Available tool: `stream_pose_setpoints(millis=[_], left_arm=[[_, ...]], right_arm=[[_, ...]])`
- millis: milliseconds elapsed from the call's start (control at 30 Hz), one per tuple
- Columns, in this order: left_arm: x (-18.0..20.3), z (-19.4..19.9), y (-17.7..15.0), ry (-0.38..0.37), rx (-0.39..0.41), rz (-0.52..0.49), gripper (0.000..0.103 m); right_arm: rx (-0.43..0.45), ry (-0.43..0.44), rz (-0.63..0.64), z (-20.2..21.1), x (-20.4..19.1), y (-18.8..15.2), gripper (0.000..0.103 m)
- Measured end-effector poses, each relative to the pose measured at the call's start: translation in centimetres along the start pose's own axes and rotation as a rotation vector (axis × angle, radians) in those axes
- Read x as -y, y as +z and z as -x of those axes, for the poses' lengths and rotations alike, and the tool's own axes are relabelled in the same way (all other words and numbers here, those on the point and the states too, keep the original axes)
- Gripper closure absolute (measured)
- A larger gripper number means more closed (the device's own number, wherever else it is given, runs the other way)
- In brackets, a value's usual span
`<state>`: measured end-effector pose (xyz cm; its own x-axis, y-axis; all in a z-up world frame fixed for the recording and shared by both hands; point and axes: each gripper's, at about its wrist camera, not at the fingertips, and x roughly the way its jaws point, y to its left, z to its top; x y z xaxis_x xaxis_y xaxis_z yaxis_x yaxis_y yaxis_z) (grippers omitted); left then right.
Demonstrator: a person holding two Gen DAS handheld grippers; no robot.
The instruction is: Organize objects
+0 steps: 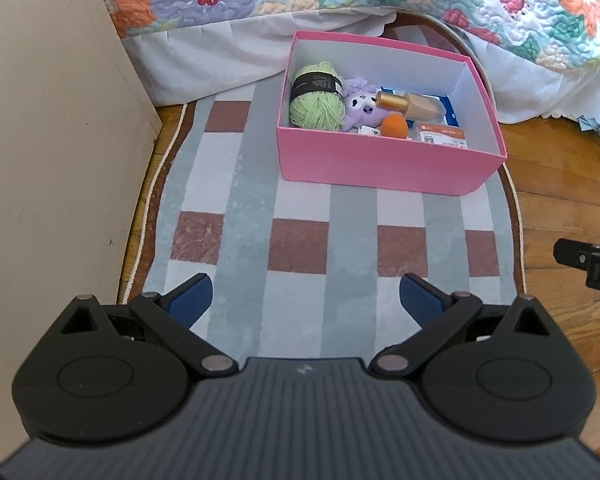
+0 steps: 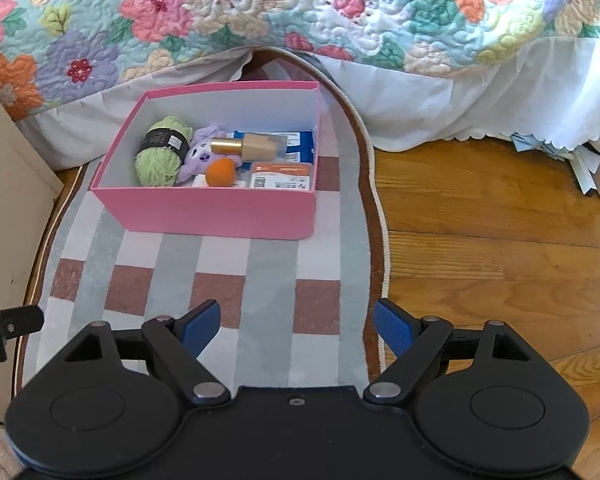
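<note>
Sitting in the upper middle of both wrist views, an open pink rectangular cardboard box [image 1: 384, 164] with a white inside rests on a checked rug [image 1: 300, 320] of grey, white and brown squares. At the left end of the box lies a ball of light green yarn [image 1: 318, 96] with a black paper band. Just beside it, to the right, is a small purple plush toy [image 1: 360, 108], and touching that a round orange sponge [image 1: 395, 125] nearer the front wall. A beige bottle with a gold cap [image 1: 410, 104] lies on its side across blue and orange flat packets [image 2: 282, 176] in the middle of the box; the right end of the floor is bare in the left wrist view.

Low in its own view, the left gripper [image 1: 305, 300] has its blue pads spread wide with only rug between them. Equally wide and empty, the right gripper [image 2: 296, 324] hangs over the rug's right edge, next to the wooden floor [image 2: 500, 260]. Both are well apart from the box. A flowered quilt [image 2: 300, 12] fills the top of each frame, and a beige panel [image 1: 48, 140] stands at the left.
</note>
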<state>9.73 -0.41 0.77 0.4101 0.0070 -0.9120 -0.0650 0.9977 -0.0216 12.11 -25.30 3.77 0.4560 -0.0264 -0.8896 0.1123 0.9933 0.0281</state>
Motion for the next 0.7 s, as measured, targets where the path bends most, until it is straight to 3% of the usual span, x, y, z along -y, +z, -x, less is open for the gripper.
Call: stream_pose_setpoints(millis=[700], left_arm=[[-0.41,-0.2,-0.11,-0.018,-0.022,0.034,0.002]], right_arm=[[-0.004,-0.01,0.025,0.37,-0.32,-0.58,0.016]])
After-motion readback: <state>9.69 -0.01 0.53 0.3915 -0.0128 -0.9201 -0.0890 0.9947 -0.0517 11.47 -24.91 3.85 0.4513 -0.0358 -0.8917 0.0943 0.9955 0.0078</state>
